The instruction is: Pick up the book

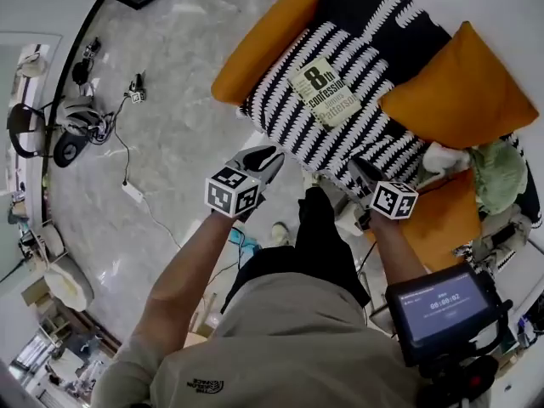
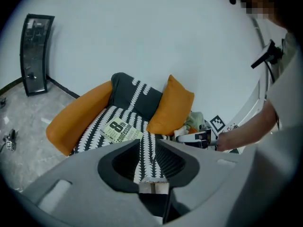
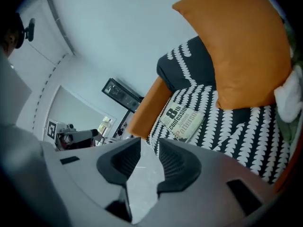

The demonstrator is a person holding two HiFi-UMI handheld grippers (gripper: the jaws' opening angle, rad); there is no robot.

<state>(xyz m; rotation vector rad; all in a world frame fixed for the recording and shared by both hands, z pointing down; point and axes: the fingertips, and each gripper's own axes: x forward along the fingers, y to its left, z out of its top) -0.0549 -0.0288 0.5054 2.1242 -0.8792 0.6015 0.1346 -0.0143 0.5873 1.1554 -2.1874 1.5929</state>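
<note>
The book point(image 1: 325, 92), pale yellow-green with black title print, lies flat on the black-and-white patterned sofa seat point(image 1: 374, 138). It also shows in the left gripper view, book point(image 2: 120, 129), and in the right gripper view, book point(image 3: 182, 122). My left gripper point(image 1: 270, 155) hovers off the seat's front edge, short of the book, jaws apart with nothing between them point(image 2: 147, 145). My right gripper point(image 1: 357, 167) hangs beside it to the right, also short of the book, open and empty point(image 3: 150, 148).
An orange armrest point(image 1: 263, 41) borders the seat on the left and an orange cushion point(image 1: 459, 87) leans on the right. Crumpled cloths point(image 1: 497, 177) lie further right. A power strip with cables point(image 1: 127, 189) lies on the marble floor at left.
</note>
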